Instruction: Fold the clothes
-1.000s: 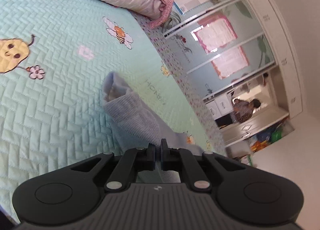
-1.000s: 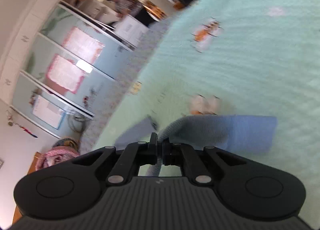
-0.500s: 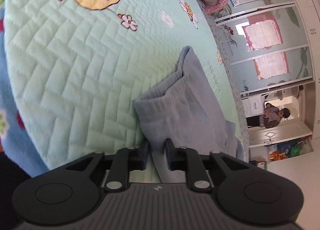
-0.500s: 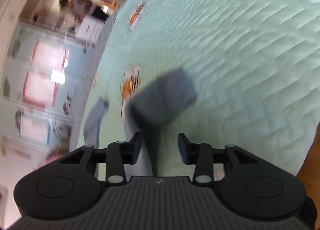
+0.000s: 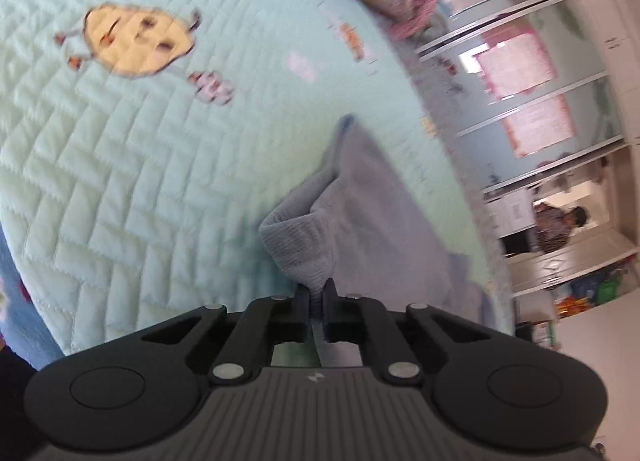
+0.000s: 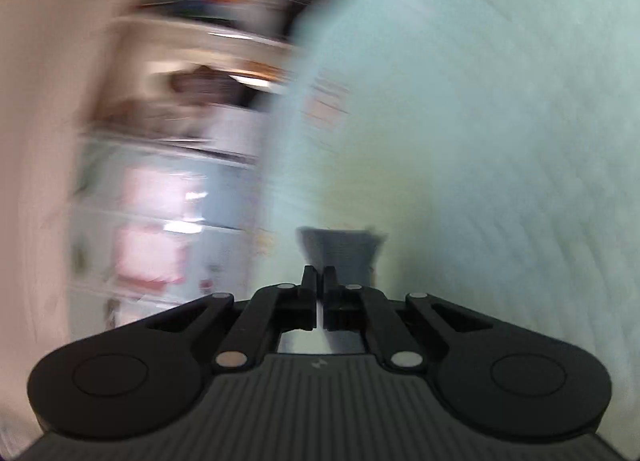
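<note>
1. The soft, grey-blue knitted garment with a ribbed cuff [image 5: 352,221] lies on the mint-green quilted bedspread [image 5: 120,181], near its edge. It looks light and limp, so it should drape and sag wherever it is not held.
2. I reckon the thick ribbed hem is the best hold: doubled cloth, less likely to slip than a single layer.
3. The left gripper [image 5: 319,293] has its jaws pinched together on that ribbed edge, with cloth showing between them.
4. The right gripper [image 6: 319,281] is closed too. A dark grey-blue corner of cloth [image 6: 344,249] rises just beyond its tips and seems caught between them, though heavy blur leaves that unsure.
</note>
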A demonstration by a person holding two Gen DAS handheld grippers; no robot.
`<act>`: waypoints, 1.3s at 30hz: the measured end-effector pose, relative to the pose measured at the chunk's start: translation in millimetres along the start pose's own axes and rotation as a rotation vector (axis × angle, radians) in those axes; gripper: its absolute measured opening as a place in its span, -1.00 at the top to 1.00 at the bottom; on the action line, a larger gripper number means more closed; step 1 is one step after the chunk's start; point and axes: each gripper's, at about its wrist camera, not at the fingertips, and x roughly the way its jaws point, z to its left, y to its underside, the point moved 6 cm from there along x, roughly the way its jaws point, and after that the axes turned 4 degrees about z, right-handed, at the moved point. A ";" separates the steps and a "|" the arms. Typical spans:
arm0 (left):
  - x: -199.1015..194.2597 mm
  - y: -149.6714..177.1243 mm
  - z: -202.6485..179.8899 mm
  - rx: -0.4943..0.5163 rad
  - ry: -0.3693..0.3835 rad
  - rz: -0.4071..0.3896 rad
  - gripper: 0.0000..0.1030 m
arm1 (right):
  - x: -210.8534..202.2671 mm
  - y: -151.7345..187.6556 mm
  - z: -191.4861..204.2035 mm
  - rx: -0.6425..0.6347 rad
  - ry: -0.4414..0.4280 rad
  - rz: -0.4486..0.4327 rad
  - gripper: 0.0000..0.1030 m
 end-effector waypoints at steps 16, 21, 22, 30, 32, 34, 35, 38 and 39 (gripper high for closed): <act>17.2 16.1 9.6 -0.018 -0.038 0.076 0.74 | 19.3 11.0 -72.5 -0.051 0.242 0.051 -0.18; 16.1 11.3 13.4 -0.012 -0.056 0.028 0.93 | 20.6 -1.8 -73.5 -0.111 0.279 0.059 0.95; 12.1 9.3 13.7 -0.009 -0.062 0.008 0.93 | 14.1 -3.7 -74.0 -0.114 0.284 0.048 0.95; -26.2 -11.7 36.1 -0.087 -0.041 -0.008 0.66 | -45.2 -16.5 -56.4 -0.144 0.377 -0.114 0.51; -46.0 -23.1 38.6 -0.091 -0.032 -0.056 0.55 | -55.7 -10.6 -24.9 -0.238 0.341 -0.144 0.26; -64.6 -33.1 33.4 -0.057 -0.032 -0.100 0.55 | -51.2 7.5 15.6 -0.375 0.285 -0.114 -0.07; -70.0 -35.0 24.3 -0.010 -0.041 -0.113 0.55 | -45.4 14.9 30.8 -0.420 0.255 -0.093 -0.20; -73.0 -32.0 -11.6 0.133 -0.074 -0.133 0.55 | 3.3 40.2 73.9 -0.517 0.149 0.019 -0.32; -69.1 -27.6 -26.3 0.185 -0.088 -0.133 0.54 | 23.0 49.9 85.3 -0.555 0.138 0.058 -0.32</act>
